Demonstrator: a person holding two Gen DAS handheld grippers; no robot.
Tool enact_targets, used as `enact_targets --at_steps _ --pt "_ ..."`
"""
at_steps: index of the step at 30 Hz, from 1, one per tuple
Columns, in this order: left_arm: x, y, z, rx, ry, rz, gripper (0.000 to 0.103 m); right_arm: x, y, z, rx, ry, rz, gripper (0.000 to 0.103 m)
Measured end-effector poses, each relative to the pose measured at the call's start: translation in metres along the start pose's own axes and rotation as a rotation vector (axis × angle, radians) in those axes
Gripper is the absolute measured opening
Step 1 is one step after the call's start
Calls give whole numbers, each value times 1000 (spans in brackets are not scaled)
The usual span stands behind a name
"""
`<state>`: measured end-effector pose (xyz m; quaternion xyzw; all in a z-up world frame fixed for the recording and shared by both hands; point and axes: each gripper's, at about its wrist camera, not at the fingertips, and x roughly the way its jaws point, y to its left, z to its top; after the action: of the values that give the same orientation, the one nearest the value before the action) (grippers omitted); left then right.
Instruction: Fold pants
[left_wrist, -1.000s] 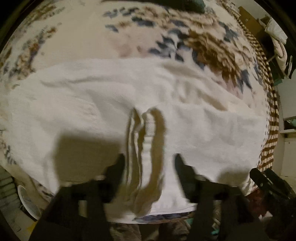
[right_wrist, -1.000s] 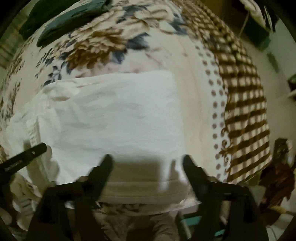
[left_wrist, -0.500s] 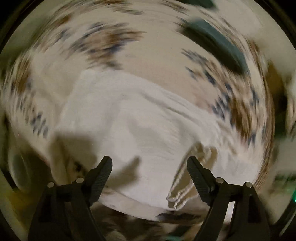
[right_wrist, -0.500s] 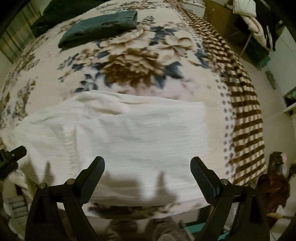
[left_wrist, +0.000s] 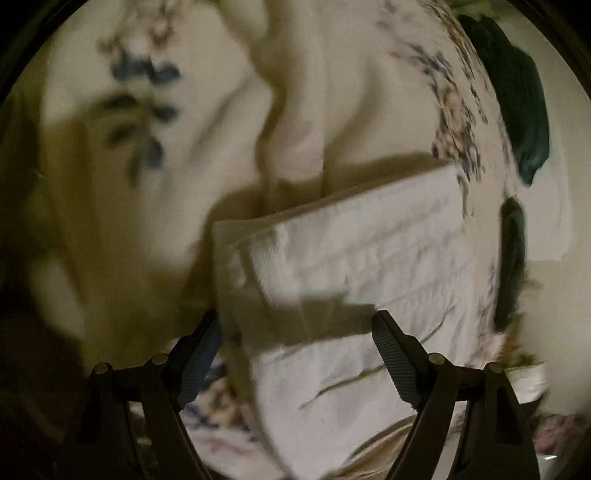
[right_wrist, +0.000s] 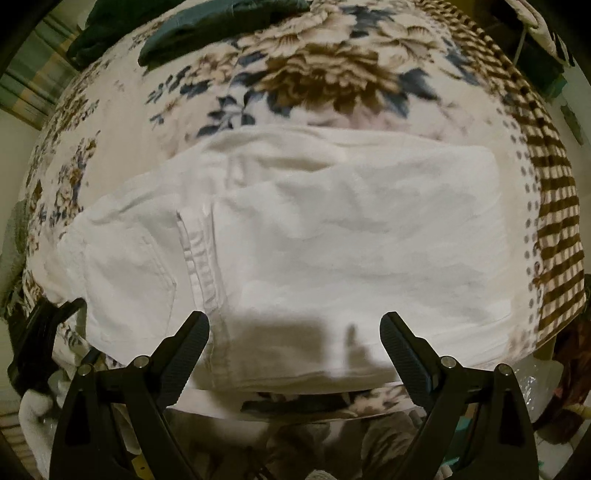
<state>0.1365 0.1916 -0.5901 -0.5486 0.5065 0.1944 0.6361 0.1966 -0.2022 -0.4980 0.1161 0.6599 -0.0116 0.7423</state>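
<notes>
The right wrist view looks down on white pants (right_wrist: 314, 236) lying folded flat across a flowered blanket (right_wrist: 317, 74) on a bed. The fold makes a broad rectangle that reaches toward the blanket's brown checked border (right_wrist: 554, 206) on the right of the picture. A pocket seam and a stitched fly run down the cloth left of the middle. The right gripper (right_wrist: 295, 343) hangs over the near edge of the pants with its jaws spread wide and nothing between them; its shadow falls on the cloth just ahead of the fingers. Dark green clothes (right_wrist: 207, 29) lie at the far end of the blanket, well apart from the pants. At the lower left edge, part of the left gripper (right_wrist: 40, 332) shows beside the end of the pants.

The left wrist view is blurred. There the pants (left_wrist: 362, 266) show as a layered stack, one corner of it pointing toward the upper left of the picture. The left gripper (left_wrist: 295, 339) has just been opening and its jaws stand spread, clear of the cloth, with the edge of the stack below the gap between them. The dark green clothes (left_wrist: 517, 99) lie at the right edge.
</notes>
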Motion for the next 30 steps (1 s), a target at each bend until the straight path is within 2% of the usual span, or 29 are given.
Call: enact_targets --at_steps 1,2,3,5,6,11,14,17,21,26,30 --pt "2 2 3 -17 -10 -24 81 2 1 -1 -1 4 -1 96" --pt "-1 2 4 -21 -27 -38 70 3 1 -1 -1 8 0 96" --pt "-3 0 3 -15 -49 -35 46 4 2 -3 0 9 3 96" --pt "-9 -3 -2 18 -77 -47 27 6 4 -5 -3 11 2 96" --pt "-14 -5 -5 46 -94 -57 22 5 6 -6 -3 10 2 96" --pt "-54 -39 -35 248 -198 -69 18 1 6 -14 -16 -2 10 96" --pt "-80 -69 -60 377 -233 -96 17 -5 1 -19 -25 -17 13 96" --pt "-99 -105 -93 536 -243 -118 17 -11 -14 -23 -8 -23 19 96" --pt "-105 -152 -150 748 -240 -136 17 -23 -50 -26 28 -34 11 96" --pt "-73 -200 -231 966 -166 -163 17 -41 -115 -34 112 -67 -18 96" --pt "-21 -217 -298 1146 -72 -117 17 -43 -164 -43 180 -62 -44 96"
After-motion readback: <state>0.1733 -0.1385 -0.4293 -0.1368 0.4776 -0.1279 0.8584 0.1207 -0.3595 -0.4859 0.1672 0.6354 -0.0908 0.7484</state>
